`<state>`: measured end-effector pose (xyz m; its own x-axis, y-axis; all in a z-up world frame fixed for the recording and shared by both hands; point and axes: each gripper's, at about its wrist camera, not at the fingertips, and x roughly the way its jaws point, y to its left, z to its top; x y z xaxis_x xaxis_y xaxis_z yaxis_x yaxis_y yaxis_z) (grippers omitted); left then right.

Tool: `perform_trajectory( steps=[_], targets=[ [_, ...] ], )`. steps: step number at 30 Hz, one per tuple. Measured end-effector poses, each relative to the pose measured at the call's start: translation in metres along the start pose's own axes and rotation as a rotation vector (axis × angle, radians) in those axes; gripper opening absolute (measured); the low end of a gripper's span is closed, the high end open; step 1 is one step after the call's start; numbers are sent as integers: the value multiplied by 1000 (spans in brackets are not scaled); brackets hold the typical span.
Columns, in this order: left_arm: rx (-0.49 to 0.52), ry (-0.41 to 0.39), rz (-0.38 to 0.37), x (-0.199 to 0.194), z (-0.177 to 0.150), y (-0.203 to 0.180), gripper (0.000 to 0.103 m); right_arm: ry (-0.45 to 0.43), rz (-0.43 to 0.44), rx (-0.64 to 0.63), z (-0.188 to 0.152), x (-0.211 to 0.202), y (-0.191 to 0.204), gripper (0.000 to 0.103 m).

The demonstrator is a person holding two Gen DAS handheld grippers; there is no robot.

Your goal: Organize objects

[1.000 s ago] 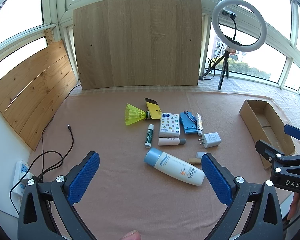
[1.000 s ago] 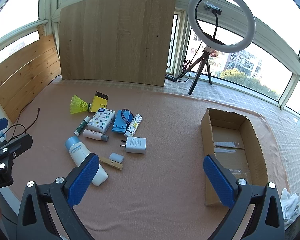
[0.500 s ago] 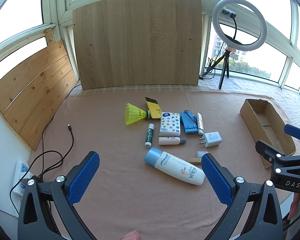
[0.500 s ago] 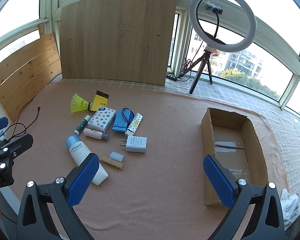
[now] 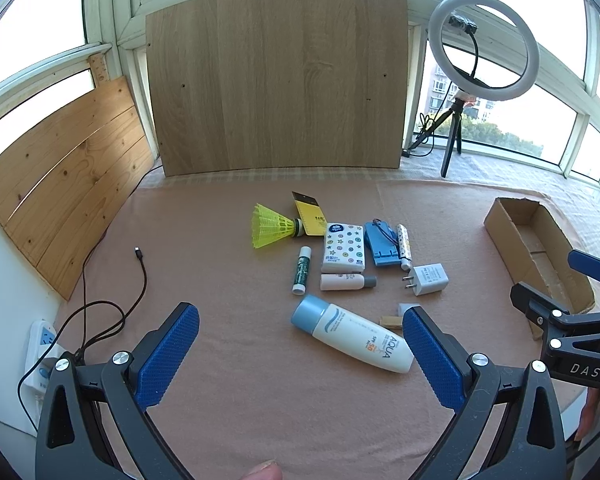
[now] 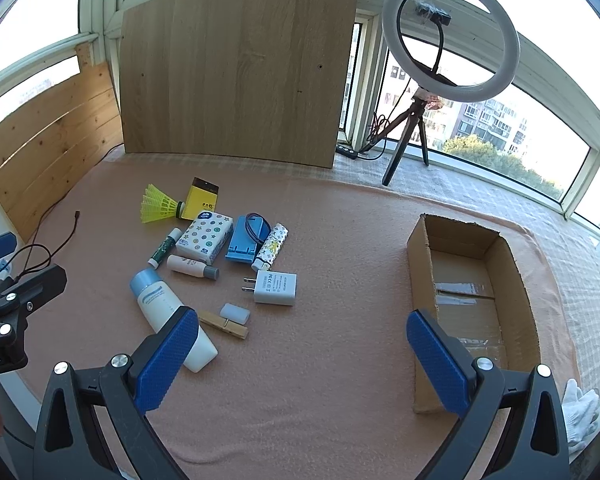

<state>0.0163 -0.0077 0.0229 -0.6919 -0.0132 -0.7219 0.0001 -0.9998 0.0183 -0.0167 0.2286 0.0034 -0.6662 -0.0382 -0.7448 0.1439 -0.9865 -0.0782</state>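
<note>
Small objects lie in a cluster on the pink cloth: a white AQUA bottle [image 5: 352,334] [image 6: 168,312], a white charger [image 5: 428,279] [image 6: 275,288], a dotted tissue pack [image 5: 343,248] [image 6: 206,236], a blue stand [image 5: 381,243] [image 6: 246,238], a yellow shuttlecock [image 5: 270,227] [image 6: 158,204], a clothespin [image 6: 224,325]. An empty cardboard box [image 6: 474,300] [image 5: 536,248] stands to their right. My left gripper [image 5: 300,356] is open and empty, near the bottle. My right gripper [image 6: 302,356] is open and empty, between cluster and box.
A black cable [image 5: 112,292] and a power strip [image 5: 40,346] lie at the left edge. A wooden board [image 5: 276,96] leans at the back. A ring light on a tripod [image 6: 440,60] stands back right. White gloves [image 6: 580,408] lie right of the box.
</note>
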Motion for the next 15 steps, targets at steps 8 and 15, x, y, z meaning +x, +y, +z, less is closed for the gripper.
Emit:
perform_trajectory(
  steps=[8,15],
  targets=[
    [-3,13,1,13,5,2,103,17,13,-7,3,11,3,103],
    [-15,33,-13,26,6,9,103,32,21,-10,3,21,7,103]
  ],
)
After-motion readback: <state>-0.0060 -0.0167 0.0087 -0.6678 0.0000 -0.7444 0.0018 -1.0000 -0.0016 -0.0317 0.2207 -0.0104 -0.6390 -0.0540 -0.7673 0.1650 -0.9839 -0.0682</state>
